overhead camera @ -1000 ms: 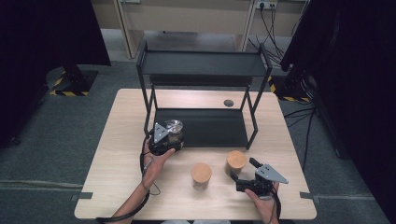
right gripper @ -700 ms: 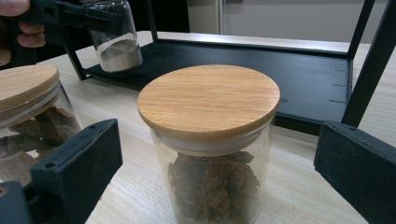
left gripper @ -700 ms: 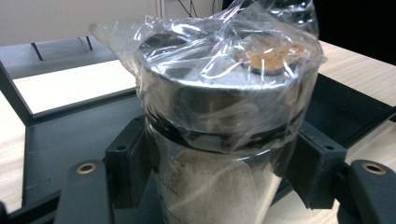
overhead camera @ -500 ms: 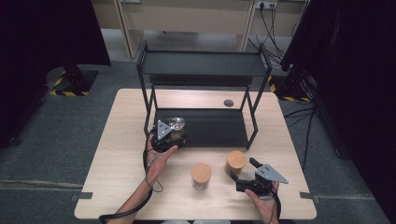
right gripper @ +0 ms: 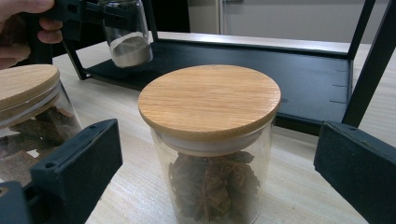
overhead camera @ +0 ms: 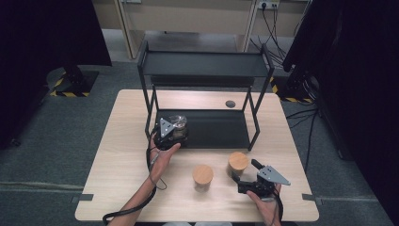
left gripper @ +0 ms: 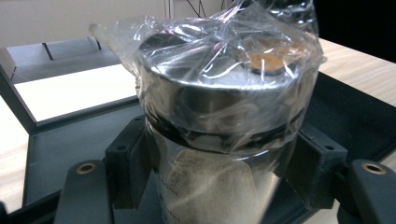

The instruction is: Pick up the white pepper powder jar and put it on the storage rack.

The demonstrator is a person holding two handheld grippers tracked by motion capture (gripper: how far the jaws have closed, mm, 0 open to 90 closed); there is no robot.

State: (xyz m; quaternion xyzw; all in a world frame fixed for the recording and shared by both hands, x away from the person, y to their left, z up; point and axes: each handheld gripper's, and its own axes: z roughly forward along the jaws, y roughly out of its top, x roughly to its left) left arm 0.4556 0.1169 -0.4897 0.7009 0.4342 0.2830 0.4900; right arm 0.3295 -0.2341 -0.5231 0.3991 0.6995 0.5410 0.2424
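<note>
My left gripper (overhead camera: pixel 171 133) is shut on a glass jar of pale powder (overhead camera: pixel 179 124) with a metal lid wrapped in clear film (left gripper: pixel 219 79). It holds the jar over the front left corner of the black rack's lower shelf (overhead camera: pixel 216 129). In the right gripper view that jar (right gripper: pixel 127 37) hangs slightly above the shelf. My right gripper (overhead camera: pixel 244 172) stands open low over the table, its jaws on either side of a wooden-lidded jar of star anise (right gripper: pixel 210 140) without touching it. A second wooden-lidded jar (overhead camera: pixel 203 175) stands to its left.
The two-tier black rack (overhead camera: pixel 202 69) occupies the back half of the wooden table (overhead camera: pixel 122 155); its legs frame the lower shelf. A small dark disc (overhead camera: pixel 230 103) lies on the table behind the rack. Cables trail from both grippers.
My left gripper has edged slightly away from the person toward the rack's lower shelf, still holding the powder jar. The right gripper and both wooden-lidded jars have stayed put.
</note>
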